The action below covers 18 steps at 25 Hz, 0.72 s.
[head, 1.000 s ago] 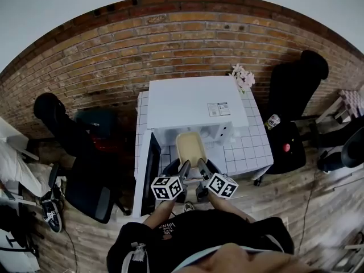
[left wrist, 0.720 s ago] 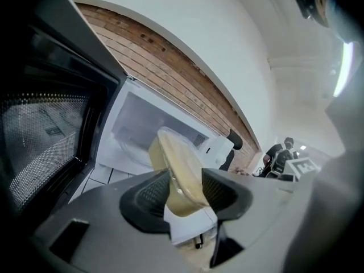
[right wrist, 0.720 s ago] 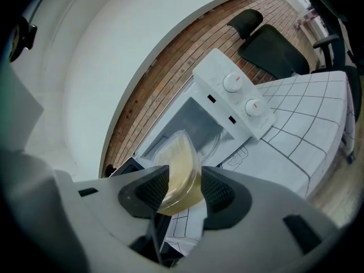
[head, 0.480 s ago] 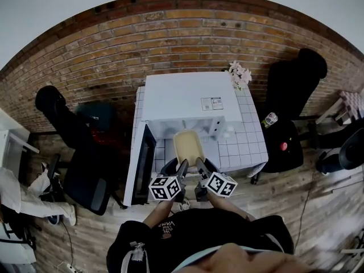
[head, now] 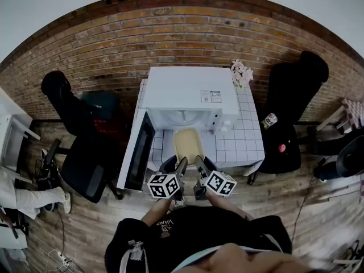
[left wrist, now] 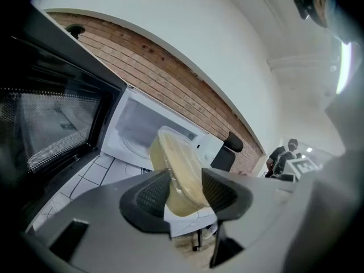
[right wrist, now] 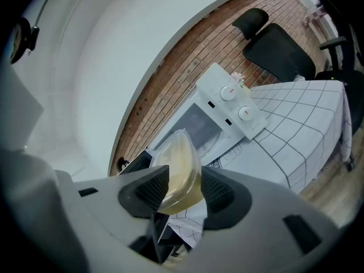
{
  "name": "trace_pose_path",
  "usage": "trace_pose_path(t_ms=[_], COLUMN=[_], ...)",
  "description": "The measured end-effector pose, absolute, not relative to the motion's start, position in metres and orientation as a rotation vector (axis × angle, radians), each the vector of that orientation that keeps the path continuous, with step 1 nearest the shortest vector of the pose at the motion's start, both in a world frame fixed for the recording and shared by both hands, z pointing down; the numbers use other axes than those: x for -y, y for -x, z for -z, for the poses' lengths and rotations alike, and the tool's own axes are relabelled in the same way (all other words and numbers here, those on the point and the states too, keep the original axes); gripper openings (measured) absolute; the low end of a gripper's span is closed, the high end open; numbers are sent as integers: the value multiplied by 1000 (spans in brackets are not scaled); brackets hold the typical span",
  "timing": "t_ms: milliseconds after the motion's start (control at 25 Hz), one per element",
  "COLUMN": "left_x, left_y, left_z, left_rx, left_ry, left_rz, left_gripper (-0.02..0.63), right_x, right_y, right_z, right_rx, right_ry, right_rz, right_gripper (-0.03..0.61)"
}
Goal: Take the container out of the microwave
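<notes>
container [head: 189, 144] drawn out of microwave [head: 187, 92] | left gripper [left wrist: 185, 190], right gripper [right wrist: 185, 187] — both clamping it

Head view steeply down from overhead; both gripper views low and close, toward the same open microwave [head: 187, 104]

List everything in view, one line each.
wall: one, red brick, at the back.
table: one, white grid cloth, against the wall.
microwave: one, white, on the table, door open.
container: one, pale yellow, just before the microwave's opening.
flowers: one bunch, pink, right of the microwave.
left chair: one, black, left of the table.
right chair: one, black, right of the table.
left gripper: one, grey, shut on the container.
right gripper: one, grey, shut on the container.
</notes>
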<state>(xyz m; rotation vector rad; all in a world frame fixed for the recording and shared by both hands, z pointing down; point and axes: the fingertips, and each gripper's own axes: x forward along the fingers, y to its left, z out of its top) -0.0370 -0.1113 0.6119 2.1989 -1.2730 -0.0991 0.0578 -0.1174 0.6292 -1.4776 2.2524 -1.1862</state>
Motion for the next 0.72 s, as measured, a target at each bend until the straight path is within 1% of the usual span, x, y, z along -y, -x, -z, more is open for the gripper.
trace_pose_path(t_ms=[720], left_x=[44], left_y=[7], left_z=[-613], left_rx=[1334], left_ry=[-2164], left_rz=[110], left_gripper=[183], right_x=[58], right_y=[-87], right_z=[-630], right_rx=[-2318], right_ry=[1417], right_rz=[1204], right_gripper=[172])
